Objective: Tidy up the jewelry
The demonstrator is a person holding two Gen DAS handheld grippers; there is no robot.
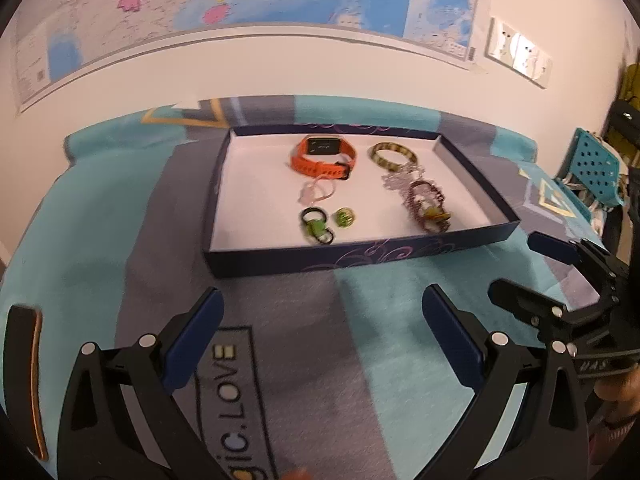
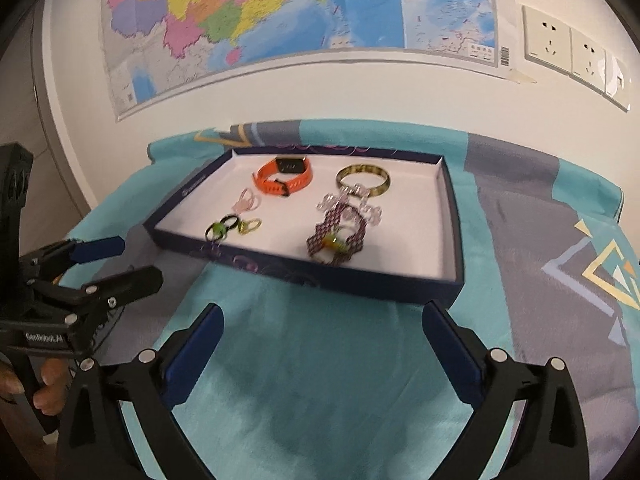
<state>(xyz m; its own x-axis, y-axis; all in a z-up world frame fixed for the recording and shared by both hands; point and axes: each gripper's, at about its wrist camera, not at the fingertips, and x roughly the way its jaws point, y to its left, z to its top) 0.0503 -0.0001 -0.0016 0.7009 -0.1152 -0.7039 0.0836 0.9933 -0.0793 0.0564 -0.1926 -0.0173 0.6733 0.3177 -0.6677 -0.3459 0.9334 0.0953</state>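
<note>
Nearest me, my left gripper (image 1: 322, 322) hangs with its blue-padded fingers spread wide and nothing between them, above a teal-and-grey cloth (image 1: 360, 360) printed with lettering; my right gripper (image 2: 322, 340) is likewise spread apart and empty over the same cloth (image 2: 320, 380). Just past both sits a shallow dark-blue box (image 1: 360, 254) with a white floor, square to the left view and angled in the right one (image 2: 360, 286). Inside it, toward the near edge, lie a green-and-black clip (image 1: 317, 225) and a small green ring (image 1: 344, 216) side by side, with a dark beaded bracelet (image 1: 426, 202) to their right. Farther back are a pale pink ring (image 1: 316, 192), an orange watch (image 1: 323, 158) and a yellowish patterned bangle (image 1: 394, 156), a pale lacy chain piece (image 2: 352, 204) touching the bangle. Behind the cloth is a white wall carrying a large coloured map (image 2: 300, 12) and wall sockets (image 2: 576, 52). Only the left view shows a black-and-orange strip (image 1: 25, 376) at the cloth's left edge and a teal perforated object (image 1: 596, 168) at the right; only the right view shows fingers (image 2: 50, 394) on the other gripper's handle.
</note>
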